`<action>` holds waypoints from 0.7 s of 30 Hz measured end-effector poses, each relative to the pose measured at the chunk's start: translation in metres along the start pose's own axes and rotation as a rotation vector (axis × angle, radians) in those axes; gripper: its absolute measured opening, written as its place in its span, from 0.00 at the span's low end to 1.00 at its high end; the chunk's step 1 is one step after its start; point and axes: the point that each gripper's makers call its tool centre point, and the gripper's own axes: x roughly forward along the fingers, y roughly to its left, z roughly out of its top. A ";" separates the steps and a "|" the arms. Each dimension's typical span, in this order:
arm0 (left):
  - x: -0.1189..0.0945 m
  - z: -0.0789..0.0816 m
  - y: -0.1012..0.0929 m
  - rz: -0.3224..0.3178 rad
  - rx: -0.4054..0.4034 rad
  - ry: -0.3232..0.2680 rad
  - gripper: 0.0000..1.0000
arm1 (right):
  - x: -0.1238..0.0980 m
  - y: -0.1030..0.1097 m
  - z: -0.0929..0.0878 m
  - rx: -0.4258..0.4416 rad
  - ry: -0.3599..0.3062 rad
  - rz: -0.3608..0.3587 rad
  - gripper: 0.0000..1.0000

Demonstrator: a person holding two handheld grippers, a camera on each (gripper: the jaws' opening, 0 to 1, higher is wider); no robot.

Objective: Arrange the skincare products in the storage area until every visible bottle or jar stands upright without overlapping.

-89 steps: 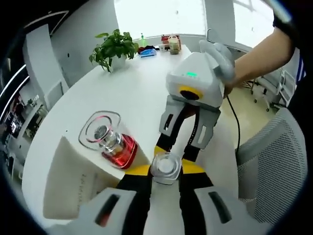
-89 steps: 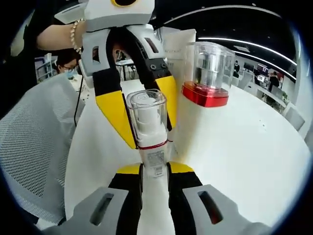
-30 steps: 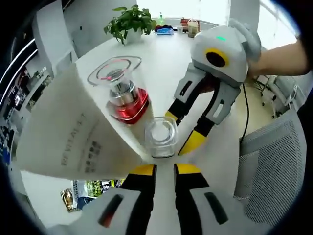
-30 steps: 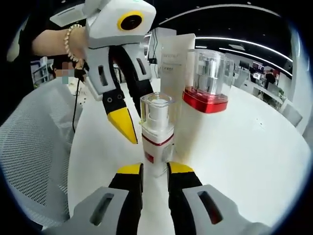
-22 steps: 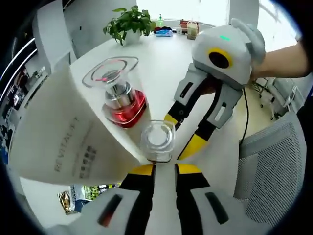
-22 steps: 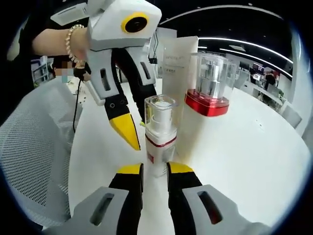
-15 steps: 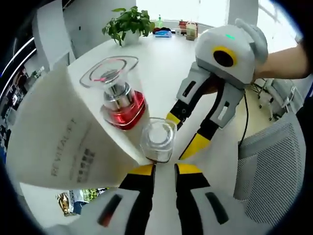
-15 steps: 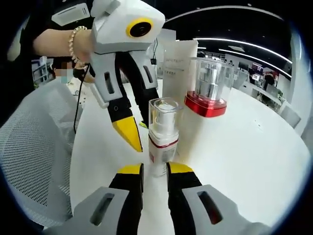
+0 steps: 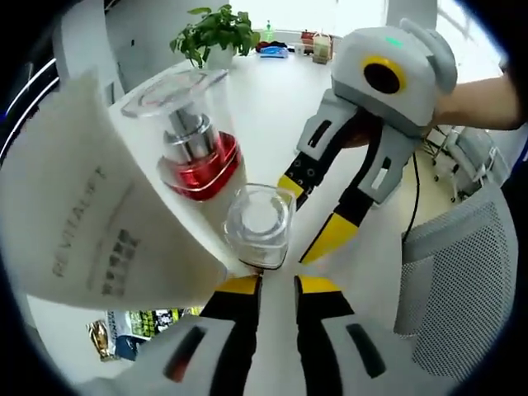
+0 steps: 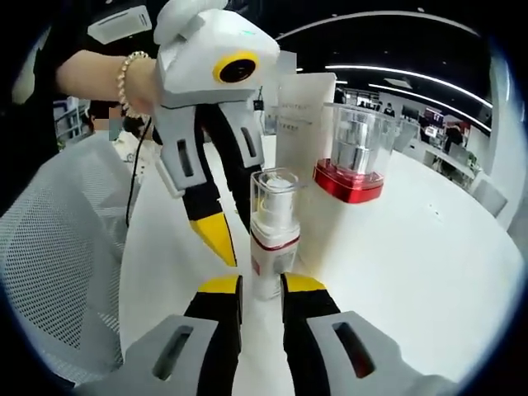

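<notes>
one small pump bottle (image 10: 273, 233) with a clear cap and a red band is standing upright on the white table (image 10: 429, 264), just in front of the right gripper (image 10: 261, 290), whose yellow-tipped jaws are sitting narrow on either side of its base; whether they are pressing it is hard to tell. seen from above in the left gripper view, the same bottle (image 9: 258, 225) is showing its clear square cap, and its base is hidden below that. the left gripper (image 9: 275, 285) is hanging over it with jaws narrow and nothing between them. the left gripper (image 10: 210, 124) is also reaching down from the upper left of the right gripper view, jaws parted, one yellow tip just beside the bottle. a red-based jar (image 10: 355, 153) with a clear cover is standing upright next to a tall white box (image 10: 299, 115). the box (image 9: 82, 206) is carrying grey lettering reading "revitalift", partly distorted. a potted plant (image 9: 216, 35) and small blurred items are sitting far across the table. a mesh chair (image 9: 462, 272) is standing beside the table in an office room.
</notes>
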 end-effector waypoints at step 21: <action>0.004 0.004 -0.002 -0.012 -0.016 -0.018 0.21 | -0.004 -0.002 -0.003 0.011 0.004 -0.011 0.19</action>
